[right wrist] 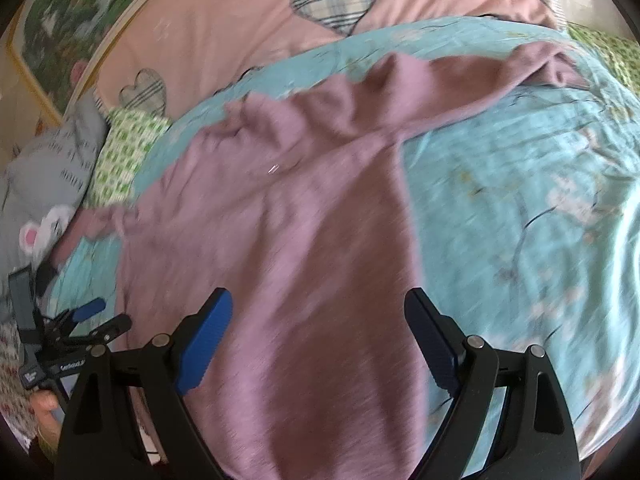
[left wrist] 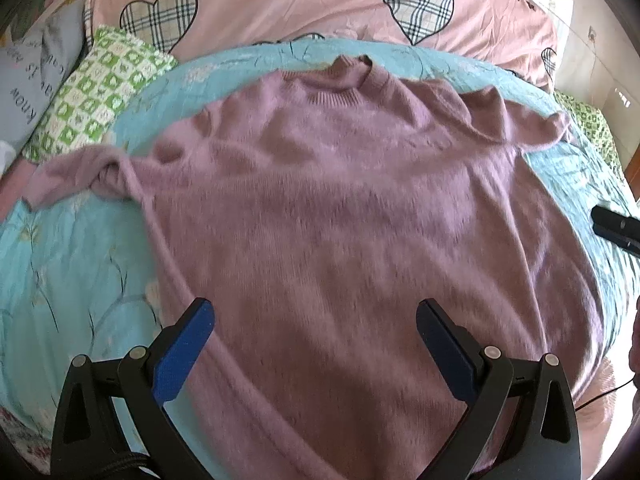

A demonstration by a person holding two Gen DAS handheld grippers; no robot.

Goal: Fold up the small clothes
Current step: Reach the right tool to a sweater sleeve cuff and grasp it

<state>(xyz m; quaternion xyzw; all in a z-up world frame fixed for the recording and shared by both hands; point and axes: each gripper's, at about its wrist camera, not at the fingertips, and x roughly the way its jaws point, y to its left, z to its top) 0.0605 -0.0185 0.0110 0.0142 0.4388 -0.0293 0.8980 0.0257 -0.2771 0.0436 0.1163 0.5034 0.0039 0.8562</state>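
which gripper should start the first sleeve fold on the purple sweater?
Left, probably. The sweater lies flat; its sleeve on that side is bunched and needs grabbing first. The left gripper is open over the hem. The right gripper, also open, could fold the straighter sleeve next.

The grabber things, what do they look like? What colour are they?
Each gripper, left and right, is a black plastic frame shaped like a fork, with round silver bolts at the joints. The two fingers carry flat, bumpy blue pads on their inner faces. A black cord hangs under the left one. Seen from the right camera, the left gripper has small white lettering.
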